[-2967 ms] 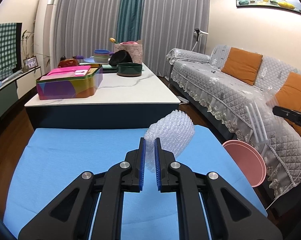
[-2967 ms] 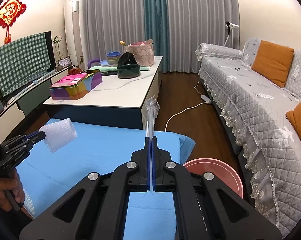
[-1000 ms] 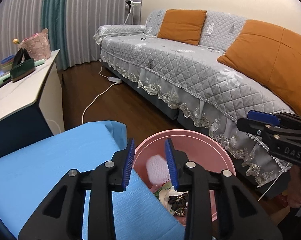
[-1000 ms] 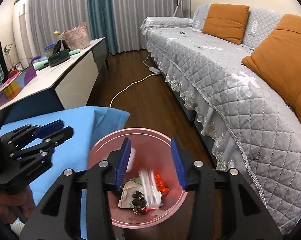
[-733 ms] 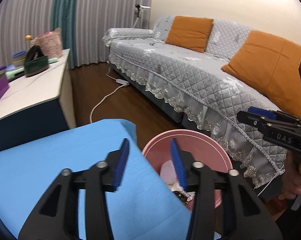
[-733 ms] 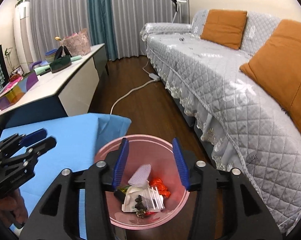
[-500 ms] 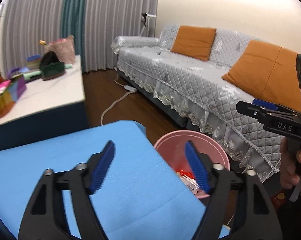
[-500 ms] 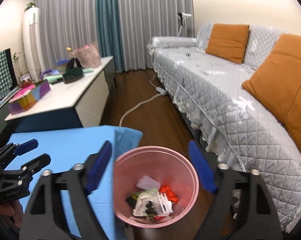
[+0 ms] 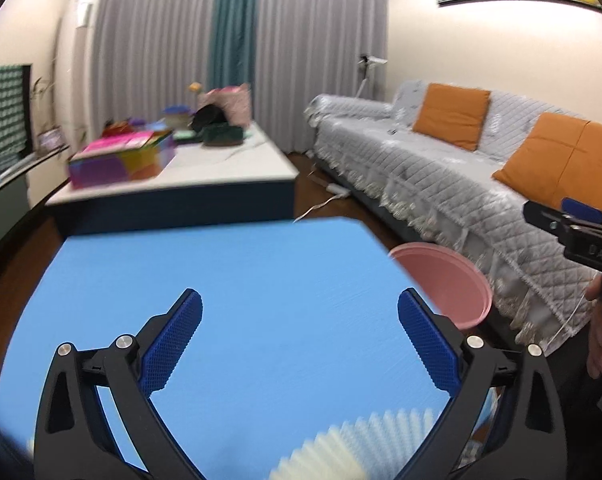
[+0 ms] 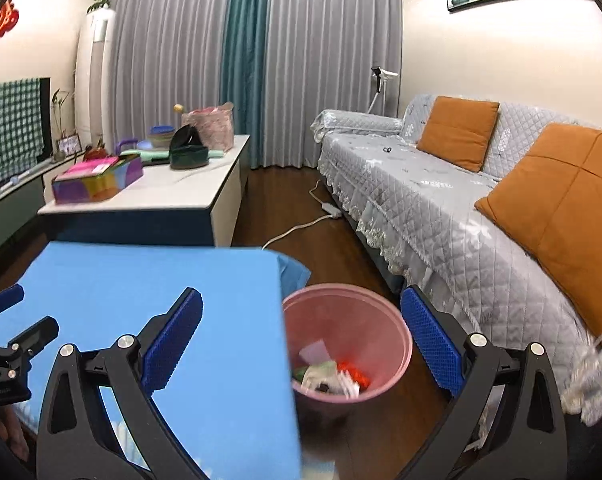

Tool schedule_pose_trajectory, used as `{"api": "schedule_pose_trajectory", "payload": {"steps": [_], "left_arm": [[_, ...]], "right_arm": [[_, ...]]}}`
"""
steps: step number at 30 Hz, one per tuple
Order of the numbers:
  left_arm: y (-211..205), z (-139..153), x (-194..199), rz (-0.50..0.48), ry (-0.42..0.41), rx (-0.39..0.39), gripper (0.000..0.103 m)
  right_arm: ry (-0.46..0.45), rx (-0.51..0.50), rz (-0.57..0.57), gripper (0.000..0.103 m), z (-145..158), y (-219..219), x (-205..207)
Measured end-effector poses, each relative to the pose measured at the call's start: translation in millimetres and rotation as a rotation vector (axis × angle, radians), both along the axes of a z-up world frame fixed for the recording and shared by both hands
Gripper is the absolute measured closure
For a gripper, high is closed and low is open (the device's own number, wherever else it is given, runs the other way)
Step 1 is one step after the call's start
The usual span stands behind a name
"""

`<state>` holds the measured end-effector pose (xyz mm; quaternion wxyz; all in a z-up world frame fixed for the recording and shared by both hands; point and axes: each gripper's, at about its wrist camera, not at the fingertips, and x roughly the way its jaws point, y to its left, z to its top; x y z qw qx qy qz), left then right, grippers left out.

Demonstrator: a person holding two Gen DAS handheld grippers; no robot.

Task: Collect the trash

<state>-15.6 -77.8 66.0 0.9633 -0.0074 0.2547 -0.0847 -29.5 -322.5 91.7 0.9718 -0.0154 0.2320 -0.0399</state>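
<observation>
A pink bin [image 10: 389, 320] stands on the floor between the blue table [image 10: 141, 280] and the sofa, with several scraps of trash [image 10: 329, 376] lying in it. My right gripper [image 10: 301, 308] hangs above the table's edge and the bin; its jaws are opening and nothing is between them. My left gripper [image 9: 299, 304] is over the blue table [image 9: 221, 272], jaws also opening and empty. A white ridged piece of packing [image 9: 365, 444] lies on the table just under it. The bin [image 9: 441, 280] is off to its right. Each gripper shows in the other's view: right gripper [image 9: 553, 212], left gripper [image 10: 29, 310].
Behind the blue table stands a white-topped low table [image 10: 173, 196] with a colourful box [image 10: 97, 184], bowls and a bag. A grey quilted sofa [image 10: 441, 208] with orange cushions runs along the right. A white power cable [image 10: 301, 228] lies on the wooden floor.
Both grippers let their pieces drop into the pink bin, opened wide and drew back from it. The left one swung left over the blue table; the bin moved to the right of its view.
</observation>
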Motion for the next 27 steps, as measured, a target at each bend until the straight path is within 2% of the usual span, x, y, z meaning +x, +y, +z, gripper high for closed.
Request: {"api": "schedule_pose_trajectory", "payload": {"steps": [3, 6, 9, 15, 21, 27], "left_arm": [[10, -7, -17, 0.036, 0.021, 0.019, 0.008], [22, -3, -31, 0.056, -0.004, 0.019, 0.008], [35, -2, -45, 0.085, -0.011, 0.003, 0.008], [48, -11, -59, 0.123, 0.027, -0.012, 0.008], [43, -18, -57, 0.118, 0.035, 0.009, 0.008], [47, -25, -51, 0.147, 0.057, -0.005, 0.008]], "right_arm": [[0.06, 0.033, 0.008, 0.005, -15, 11, -13], [0.093, 0.047, 0.022, 0.005, -25, 23, -21], [0.072, 0.022, 0.026, 0.005, -26, 34, -33], [0.073, 0.004, 0.027, 0.005, -33, 48, -44], [0.058, -0.004, 0.021, 0.005, -34, 53, -38], [0.069, 0.012, 0.011, 0.005, -35, 52, -33]]}}
